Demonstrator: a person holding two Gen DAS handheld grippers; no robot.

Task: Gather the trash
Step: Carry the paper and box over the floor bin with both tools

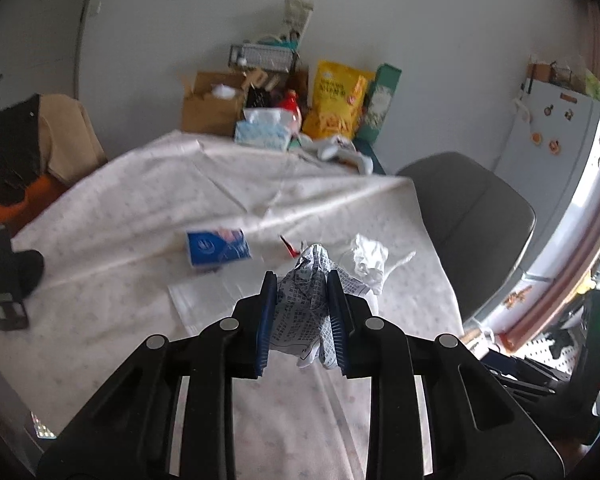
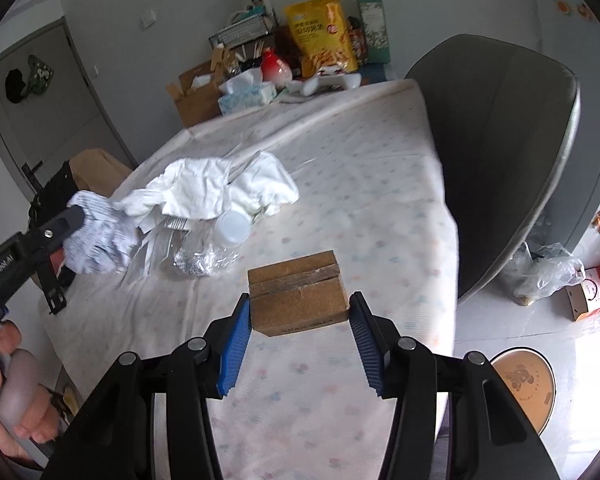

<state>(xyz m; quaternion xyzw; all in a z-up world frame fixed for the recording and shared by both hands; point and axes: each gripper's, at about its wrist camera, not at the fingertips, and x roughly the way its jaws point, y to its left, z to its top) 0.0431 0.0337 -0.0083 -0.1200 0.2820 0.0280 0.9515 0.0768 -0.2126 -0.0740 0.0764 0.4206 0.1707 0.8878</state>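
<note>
Surface: desk [image 2: 340, 184] under pale dotted cloth, grey chair [image 2: 500, 152] beside it, clutter at the far end.
Left tongs [image 1: 302, 280]: clamped on crumpled printed paper [image 1: 306, 304], lifted off the cloth.
Right tongs [image 2: 298, 308]: half open around a brown box [image 2: 298, 294]; left pad touching, right pad with a gap; grip unclear.
Other trash: white tissue [image 2: 220, 188], clear wrapper [image 2: 206, 256], blue pack [image 1: 218, 247] on the cloth.

A: What is being counted on the table [image 2: 380, 184]?

B: One printed paper wad [image 1: 306, 300], one small cardboard box [image 2: 298, 294], one plastic bottle [image 2: 216, 246], one blue packet [image 1: 218, 246] are being counted.
</note>
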